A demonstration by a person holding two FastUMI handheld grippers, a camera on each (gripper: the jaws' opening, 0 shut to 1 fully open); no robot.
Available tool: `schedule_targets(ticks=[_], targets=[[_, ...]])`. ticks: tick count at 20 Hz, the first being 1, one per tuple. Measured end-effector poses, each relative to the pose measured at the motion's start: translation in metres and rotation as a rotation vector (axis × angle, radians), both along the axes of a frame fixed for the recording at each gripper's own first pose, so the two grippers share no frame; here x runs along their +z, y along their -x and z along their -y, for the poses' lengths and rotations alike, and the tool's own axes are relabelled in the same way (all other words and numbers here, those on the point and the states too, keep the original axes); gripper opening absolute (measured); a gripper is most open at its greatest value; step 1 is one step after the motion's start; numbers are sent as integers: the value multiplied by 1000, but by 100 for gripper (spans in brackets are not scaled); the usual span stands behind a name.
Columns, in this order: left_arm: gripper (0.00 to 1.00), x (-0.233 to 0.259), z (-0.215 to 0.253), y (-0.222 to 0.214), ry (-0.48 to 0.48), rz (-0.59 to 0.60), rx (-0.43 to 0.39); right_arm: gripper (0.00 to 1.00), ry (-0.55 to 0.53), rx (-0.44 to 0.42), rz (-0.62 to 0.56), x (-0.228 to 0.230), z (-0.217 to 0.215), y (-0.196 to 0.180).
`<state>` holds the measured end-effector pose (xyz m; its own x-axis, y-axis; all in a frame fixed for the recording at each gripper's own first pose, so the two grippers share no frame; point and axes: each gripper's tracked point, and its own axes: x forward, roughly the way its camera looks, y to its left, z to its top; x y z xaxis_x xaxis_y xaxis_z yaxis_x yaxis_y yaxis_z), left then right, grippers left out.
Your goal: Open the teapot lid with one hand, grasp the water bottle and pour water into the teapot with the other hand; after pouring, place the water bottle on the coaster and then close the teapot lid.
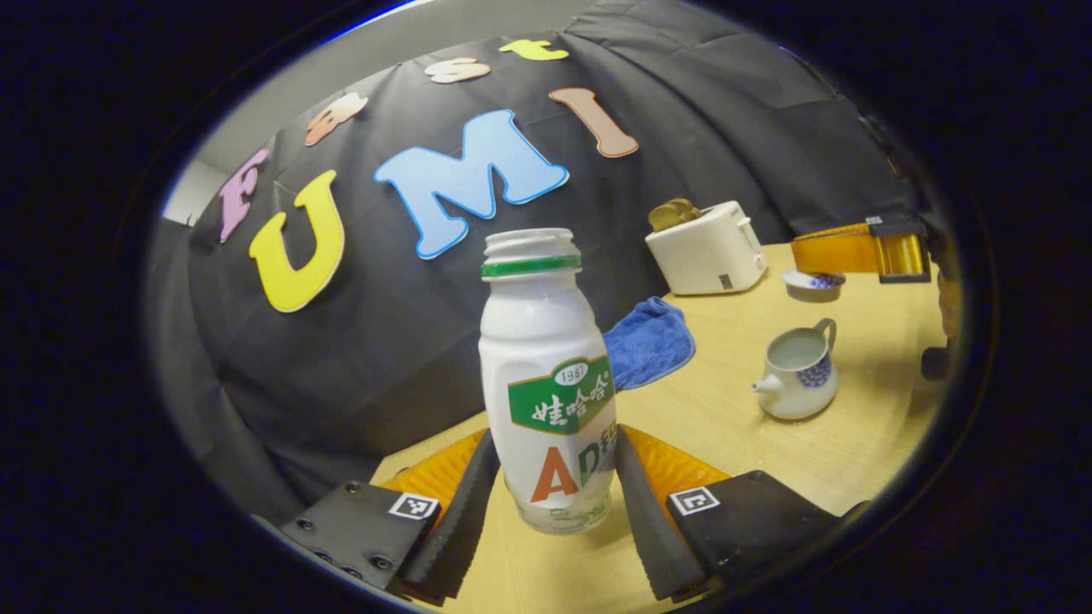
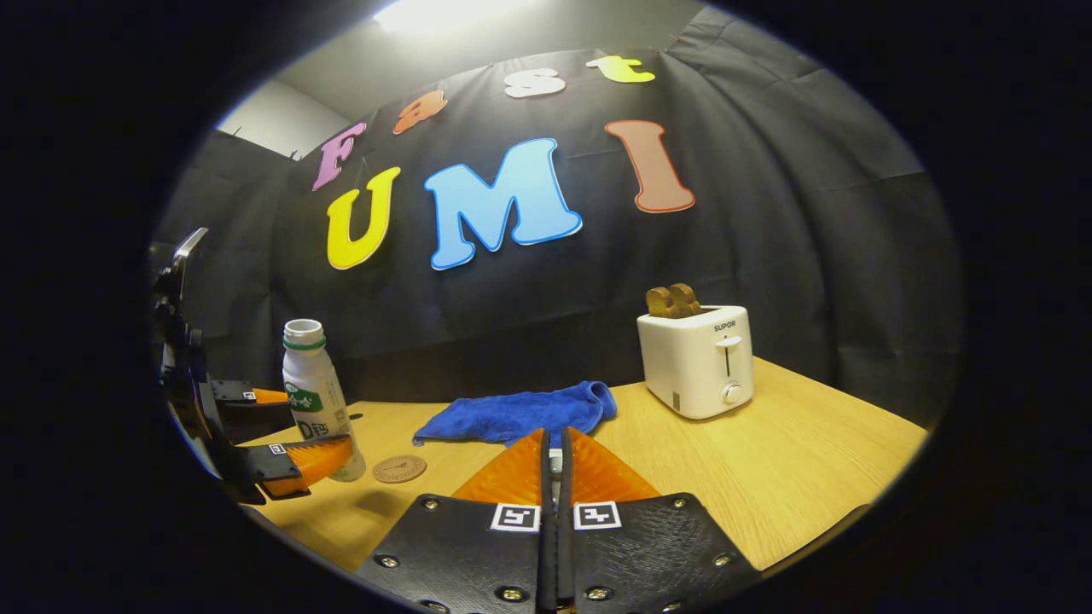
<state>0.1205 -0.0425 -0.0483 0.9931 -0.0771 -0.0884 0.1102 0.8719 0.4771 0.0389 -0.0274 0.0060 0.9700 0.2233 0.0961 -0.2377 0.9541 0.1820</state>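
Observation:
A white water bottle (image 1: 546,375) with a green neck ring and no cap stands upright between the fingers of my left gripper (image 1: 554,435), which press on both its sides low down. In the right gripper view the bottle (image 2: 317,401) and the left gripper (image 2: 316,424) are at the far left, just left of a round brown coaster (image 2: 399,468). The white and blue teapot (image 1: 798,371) sits lidless on the table. Its lid (image 1: 815,281) hangs above and behind it from my right gripper (image 1: 802,251). My right gripper (image 2: 554,439) is shut, a small white part of the lid (image 2: 555,463) showing between its fingers.
A crumpled blue cloth (image 2: 520,414) lies at the back of the wooden table (image 2: 768,460). A white toaster (image 2: 698,362) with toast in it stands at the back right. The black cloth wall runs close behind the table.

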Motion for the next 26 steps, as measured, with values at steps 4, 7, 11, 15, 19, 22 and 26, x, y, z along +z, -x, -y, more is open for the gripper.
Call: schedule_targets(ticks=[4,7,11,15,19,22,26], targets=[[86,11,-3,2,102,7,7,0,22,53,-15,-5,-17,1],[87,20,-9,6,155,5,6,0,33,80,-34,-11,-26,0],[89,30,-15,15,225,3,1,0,47,82,-51,-17,-29,-3],[83,37,-23,21,259,2,2,0,51,83,-73,-24,-32,-7],[89,35,-26,21,293,-11,-1,0,65,88,-78,-27,-35,-8],[86,37,-31,23,300,-14,3,0,76,82,-76,-27,-35,-9],[79,39,-38,27,302,-13,12,0,84,74,-77,-29,-34,-12]])
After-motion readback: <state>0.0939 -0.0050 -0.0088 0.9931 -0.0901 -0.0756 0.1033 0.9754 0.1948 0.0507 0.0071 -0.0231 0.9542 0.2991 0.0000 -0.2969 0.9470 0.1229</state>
